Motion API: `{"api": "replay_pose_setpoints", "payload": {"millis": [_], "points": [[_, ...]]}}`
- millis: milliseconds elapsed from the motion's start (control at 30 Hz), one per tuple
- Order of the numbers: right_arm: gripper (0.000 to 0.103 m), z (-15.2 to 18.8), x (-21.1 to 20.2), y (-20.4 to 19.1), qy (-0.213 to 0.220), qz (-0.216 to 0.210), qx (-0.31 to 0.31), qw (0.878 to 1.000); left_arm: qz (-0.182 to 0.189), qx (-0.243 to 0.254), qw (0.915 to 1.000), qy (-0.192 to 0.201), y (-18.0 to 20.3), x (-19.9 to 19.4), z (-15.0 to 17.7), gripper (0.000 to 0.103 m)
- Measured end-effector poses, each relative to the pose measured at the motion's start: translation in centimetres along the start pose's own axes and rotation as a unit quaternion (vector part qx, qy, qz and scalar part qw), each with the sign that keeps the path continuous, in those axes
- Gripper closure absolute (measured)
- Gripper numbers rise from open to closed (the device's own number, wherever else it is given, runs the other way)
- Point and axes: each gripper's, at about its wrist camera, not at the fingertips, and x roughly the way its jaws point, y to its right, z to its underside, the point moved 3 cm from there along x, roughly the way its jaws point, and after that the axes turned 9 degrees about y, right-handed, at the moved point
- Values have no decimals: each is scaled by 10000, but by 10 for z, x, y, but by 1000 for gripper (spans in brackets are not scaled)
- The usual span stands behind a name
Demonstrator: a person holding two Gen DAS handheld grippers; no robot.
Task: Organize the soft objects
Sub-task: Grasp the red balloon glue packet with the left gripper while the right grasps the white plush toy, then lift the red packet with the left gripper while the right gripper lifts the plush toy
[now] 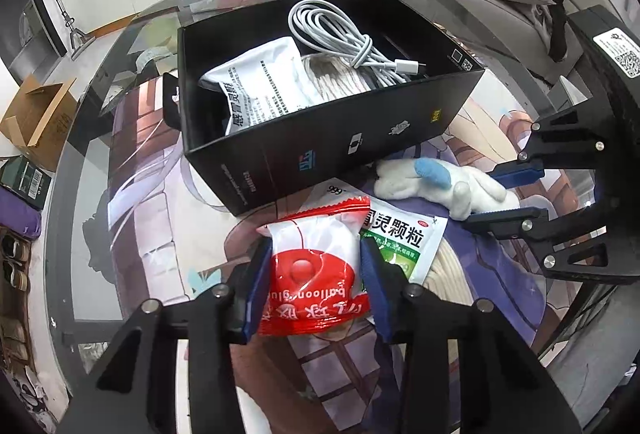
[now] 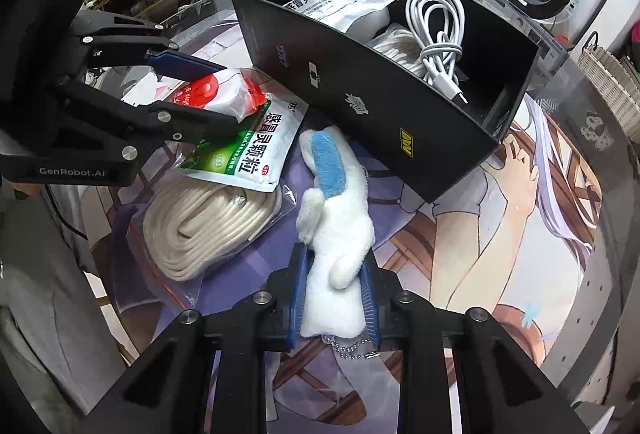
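The left tool [image 1: 316, 274] is gripping a red-and-white plastic "balloon glue" packet [image 1: 316, 270], both blue pads pressing its sides. Just beyond the left tool's fingertips, a green-and-white medicine sachet [image 1: 404, 238] is lying under the packet's far edge and overlapping a bagged coil of cream rope [image 2: 208, 226]. The right tool [image 2: 332, 298] is clamping the lower body of a white plush toy with a blue ear [image 2: 336, 218], which is extending forward from its fingers and resting on the printed mat covering the glass table [image 2: 520, 234]. Ahead of both tools, an open black cardboard box [image 1: 340, 137] is holding a white coiled charging cable [image 1: 344, 37], a white sachet [image 1: 260, 81] and more rope
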Motion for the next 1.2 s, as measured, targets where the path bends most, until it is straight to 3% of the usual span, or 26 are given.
{"api": "replay_pose_setpoints", "payload": {"millis": [267, 433, 500, 600, 667, 833, 933, 1033, 1200], "points": [[79, 7, -19, 8, 190, -74, 21, 9998, 34, 112, 9996, 275, 9, -19, 0, 61], [79, 0, -60, 5, 846, 128, 57, 9963, -116, 255, 9915, 1273, 15, -62, -7, 61], [79, -4, -80, 3, 1303, 143, 142, 9913, -337, 352, 9802, 1920, 19, -85, -12, 61], [79, -8, -115, 0, 2274, 402, 295, 9725, -506, 410, 9588, 2765, 22, -113, -18, 61], [79, -12, -135, -2, 2940, 574, 385, 9533, -649, 352, 9452, 3182, 18, -127, -20, 61], [79, -6, -168, -7, 4060, 690, 656, 9089, -852, 136, 9128, 3992, 5, -154, -22, 61], [79, 1, -182, -17, 4595, 1056, 405, 8810, -1005, 122, 8939, 4366, 0, -169, -11, 61], [79, 10, -188, -20, 4911, 1157, 529, 8617, -987, 119, 8877, 4496, -3, -173, -6, 61], [79, 11, -185, -18, 4984, 1248, 583, 8560, -1055, 21, 8852, 4531, -12, -174, -3, 61]]}}
